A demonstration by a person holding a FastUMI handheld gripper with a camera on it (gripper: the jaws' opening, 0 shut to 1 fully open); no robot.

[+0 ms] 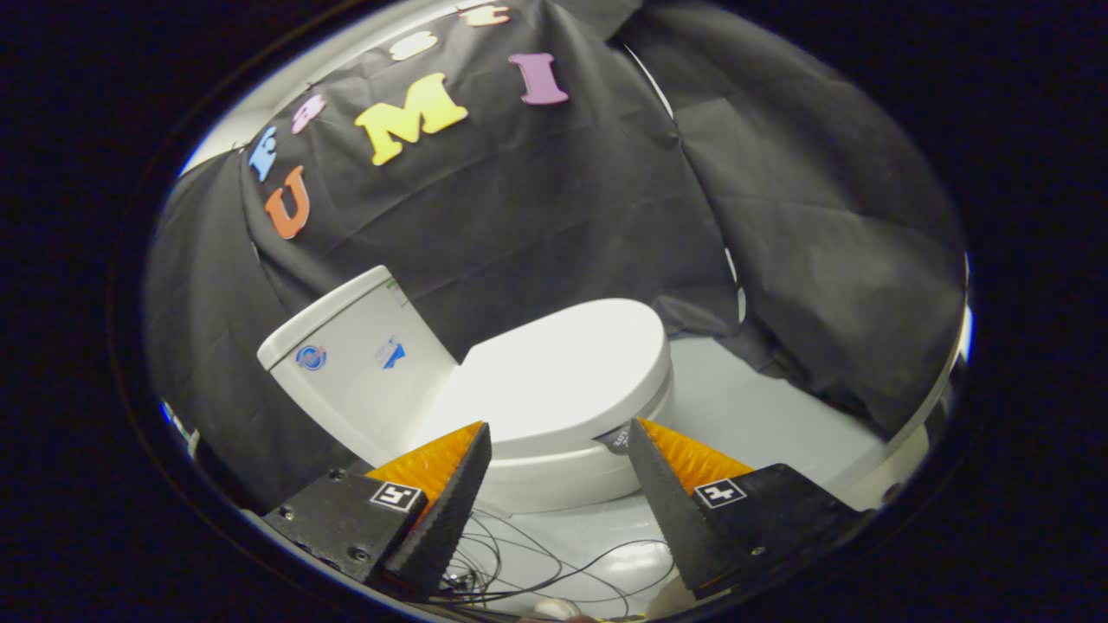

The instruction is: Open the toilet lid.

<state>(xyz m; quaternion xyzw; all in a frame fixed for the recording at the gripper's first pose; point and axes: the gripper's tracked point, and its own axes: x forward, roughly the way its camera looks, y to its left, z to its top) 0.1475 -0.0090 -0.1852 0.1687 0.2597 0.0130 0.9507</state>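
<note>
Fingers (pixel 485 441) spread wide, seemingly short of lid (pixel 554 376).

The toilet lid (pixel 563 372) is white, smooth and rounded, lying flat and fully closed on the seat of the white toilet (pixel 554 484). It sits just beyond the fingertips, toward twelve o'clock. The white tank (pixel 359 359) stands behind its hinge end, toward ten o'clock. The toilet stands on a pale grey floor.
</note>
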